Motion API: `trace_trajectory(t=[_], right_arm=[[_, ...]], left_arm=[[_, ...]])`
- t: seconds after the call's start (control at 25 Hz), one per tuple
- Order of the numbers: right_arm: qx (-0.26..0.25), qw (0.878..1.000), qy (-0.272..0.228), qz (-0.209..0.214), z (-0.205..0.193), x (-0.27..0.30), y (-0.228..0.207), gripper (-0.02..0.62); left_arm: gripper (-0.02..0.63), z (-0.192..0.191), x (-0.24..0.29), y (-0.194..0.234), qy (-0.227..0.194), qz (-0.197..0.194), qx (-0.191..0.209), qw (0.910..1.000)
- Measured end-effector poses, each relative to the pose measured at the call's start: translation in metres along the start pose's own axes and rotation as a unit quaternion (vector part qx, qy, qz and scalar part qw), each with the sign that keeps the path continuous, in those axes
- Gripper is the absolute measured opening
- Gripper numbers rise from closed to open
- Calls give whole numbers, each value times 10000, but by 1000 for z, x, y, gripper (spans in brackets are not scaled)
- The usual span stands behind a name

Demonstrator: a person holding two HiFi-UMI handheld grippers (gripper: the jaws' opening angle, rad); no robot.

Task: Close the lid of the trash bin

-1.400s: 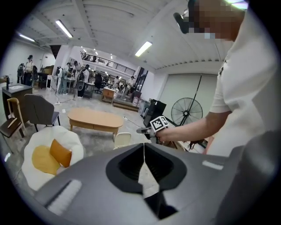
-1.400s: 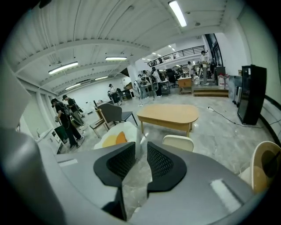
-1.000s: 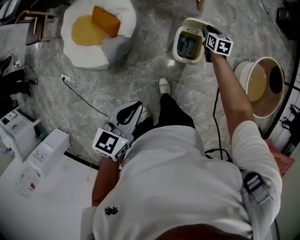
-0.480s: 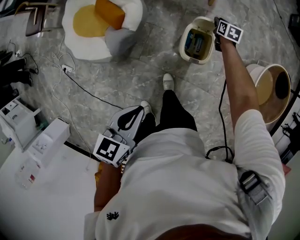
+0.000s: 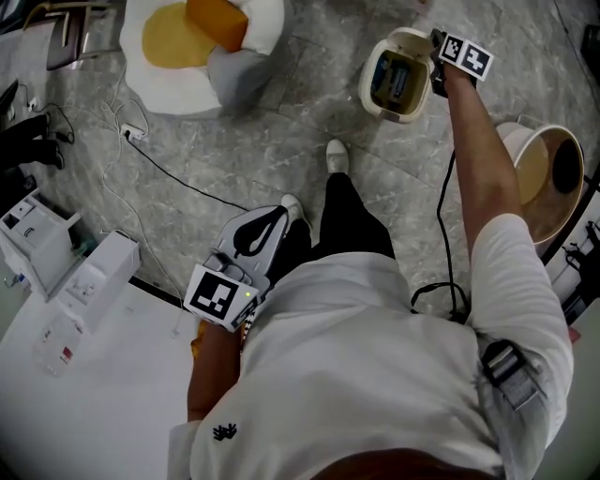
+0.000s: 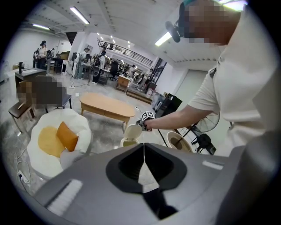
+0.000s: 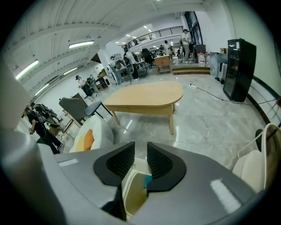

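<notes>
Trash bin (image 5: 367, 86) glossy cream plastic; floor (image 5: 309, 103) polished grey marbled stone.

A white beanbag chair (image 5: 239, 75) is sitting at eleven o'clock in the head view, carrying an orange cushion (image 5: 216, 19) on its yellow seat. A black cable (image 5: 169, 183) is trailing across the marble floor (image 5: 309, 103) at ten o'clock. A round tan basket (image 5: 525, 183) is standing at two o'clock, and white boxes (image 5: 89, 286) are lying at nine.

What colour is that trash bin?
The bin is cream; the head view shows it best.
</notes>
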State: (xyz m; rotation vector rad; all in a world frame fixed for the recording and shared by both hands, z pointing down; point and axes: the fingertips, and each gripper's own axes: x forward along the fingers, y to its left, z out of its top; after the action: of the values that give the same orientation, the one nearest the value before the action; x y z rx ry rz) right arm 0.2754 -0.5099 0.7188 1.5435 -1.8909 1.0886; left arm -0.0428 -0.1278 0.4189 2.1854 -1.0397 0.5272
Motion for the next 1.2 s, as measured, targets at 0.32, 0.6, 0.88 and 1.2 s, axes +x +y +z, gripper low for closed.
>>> trace_trajectory(t=[0.32, 0.6, 0.88, 1.2], right_arm=[[-45, 10000, 40, -22, -17, -10, 3, 69], [-124, 9998, 131, -32, -42, -22, 10, 69], [-236, 9994, 264, -10, -71, -33, 16, 69], [-326, 9978, 560, -99, -118, -41, 20, 69]], left_arm=[[60, 5, 0, -2, -60, -91, 65, 9999], [60, 4, -5, -8, 17, -159, -67, 9998], [60, -5, -13, -8, -80, -166, -3, 9998], [60, -17, -23, -9, -149, -109, 35, 9998]])
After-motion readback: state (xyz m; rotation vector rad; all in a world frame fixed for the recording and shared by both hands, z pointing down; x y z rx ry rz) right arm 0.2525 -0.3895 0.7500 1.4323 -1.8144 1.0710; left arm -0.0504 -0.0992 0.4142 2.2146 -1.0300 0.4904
